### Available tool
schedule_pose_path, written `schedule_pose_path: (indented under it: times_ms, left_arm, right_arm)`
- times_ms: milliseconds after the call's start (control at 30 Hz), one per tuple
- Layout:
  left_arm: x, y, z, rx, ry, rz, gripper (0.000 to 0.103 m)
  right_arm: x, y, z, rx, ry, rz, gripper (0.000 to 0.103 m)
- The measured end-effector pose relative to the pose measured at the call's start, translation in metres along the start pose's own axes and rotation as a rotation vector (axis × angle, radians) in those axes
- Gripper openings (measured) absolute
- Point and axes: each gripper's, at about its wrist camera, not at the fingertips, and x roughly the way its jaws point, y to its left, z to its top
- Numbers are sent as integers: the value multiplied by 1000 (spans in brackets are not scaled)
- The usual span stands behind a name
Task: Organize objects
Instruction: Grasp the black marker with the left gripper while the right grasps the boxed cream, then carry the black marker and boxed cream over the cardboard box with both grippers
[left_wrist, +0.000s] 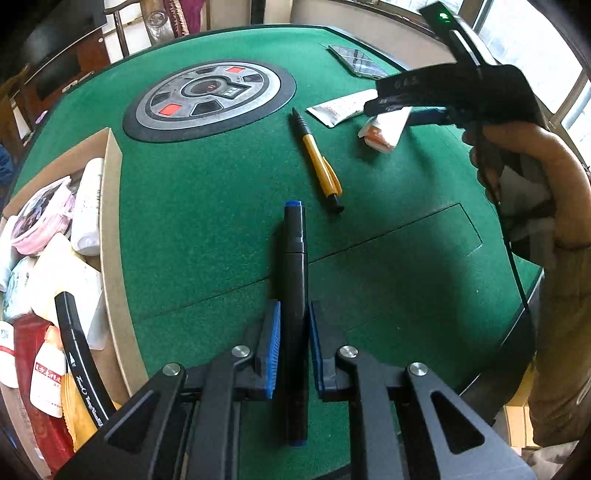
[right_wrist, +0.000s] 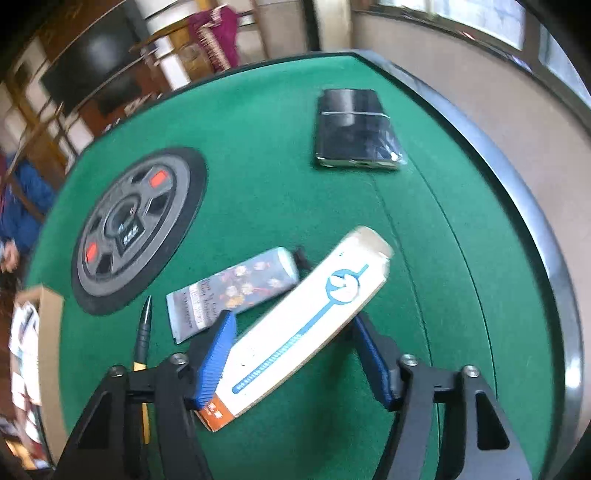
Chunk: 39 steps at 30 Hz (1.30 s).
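Left gripper (left_wrist: 294, 350) fingers pinching black blue-capped marker (left_wrist: 294, 266); lift straight, carry toward cardboard box (left_wrist: 110, 221) at 9 o'clock. Right gripper (right_wrist: 291, 354) fingers straddling white blue-printed carton (right_wrist: 303, 325), contact unclear.

A: The table (left_wrist: 221, 206) has a green cloth like felt, matt and a little rough. Its round centre panel (left_wrist: 208, 98) looks like grey plastic with a dull shine.

B: And the marker (left_wrist: 294, 258)?

A: Black plastic, smooth, half glossy. The pen (left_wrist: 318, 162) is yellow plastic, shiny. The box (left_wrist: 112, 236) at the left edge is brown cardboard, matt.

B: In the right wrist view?

A: The carton (right_wrist: 306, 317) is white printed paperboard, smooth. The phone (right_wrist: 352, 127) in the upper right is glossy, like glass.
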Motion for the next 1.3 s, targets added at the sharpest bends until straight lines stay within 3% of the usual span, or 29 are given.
schedule_pose_path:
  times_ms: [33,100,200,433,567,667,767,800,867,1033,1300]
  left_arm:
    - [0,1,0,-2,1,-10,14]
    - [0,2,1,-4,3,-19,14]
    - [-1,2,1,0,1,-21,14]
    - [-3,2,5,-11,-2,-31,14]
    - [-4,3,0,-12,-2,-26,14]
    - [-4,0,-1,-11,-4,-17,14]
    - [-4,-2,-2,-11,-5,-10,14]
    - [-4,-2,-2,-12,-6,-12,14]
    - [-5,-1,-2,-24,-14,-17,14]
    - [-8,3,-4,-63,-17,-81,14]
    - [-21,-1,1,-55,-50,-74,14]
  right_arm:
    - [-1,0,-1,-24,-4,-21,54]
    - [-3,-5,-5,-60,-9,-46,37]
    - [-11,-16,-15,-98,-6,-57,31]
    - [-35,-30,-51,-191,72,12,31]
    - [-37,-33,-52,-186,80,-1,51]
    - [-30,-34,-44,-178,75,-22,55]
    - [-29,-31,-40,-189,60,-27,52]
    - [-29,-31,-40,-193,52,-20,39]
    - [-32,-28,-42,-216,25,-12,32]
    - [-37,-28,-49,-211,-38,-18,31]
    - [-76,-18,-59,-182,-146,78,31]
